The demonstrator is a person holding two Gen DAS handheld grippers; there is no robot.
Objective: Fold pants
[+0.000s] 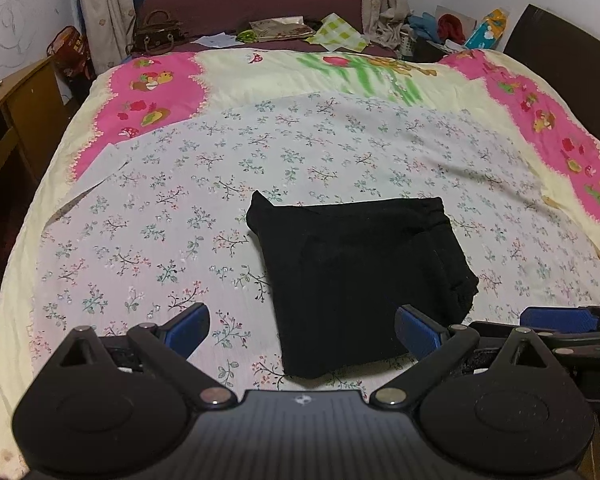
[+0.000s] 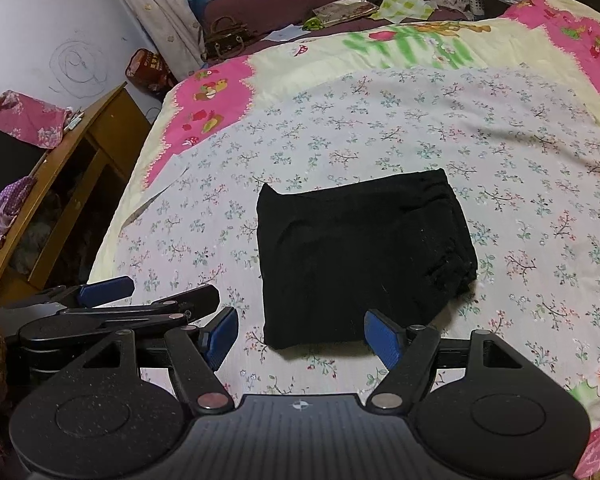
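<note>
Across the flowered white bedsheet [image 1: 340, 148], the folded black cloth pants [image 1: 356, 276] are being left flat, seemingly finished, while the left gripper [image 1: 302, 330] and right gripper [image 2: 300, 334] are being held spread and empty.

Near corner of the folded black pants [image 1: 352, 280] hidden behind a blue pad of the left gripper [image 1: 302, 334] in the left wrist view; inner layers of the fold not visible. Right gripper [image 1: 556, 318] cut off at the right edge there, only one blue pad and dark linkage showing, its jaw spacing not readable from that view. Far clutter on the maroon cover [image 2: 300, 4] too small and blurred to name. Wooden desk [image 2: 60, 184] cut off at the left edge, shelf contents dark and unclear.
</note>
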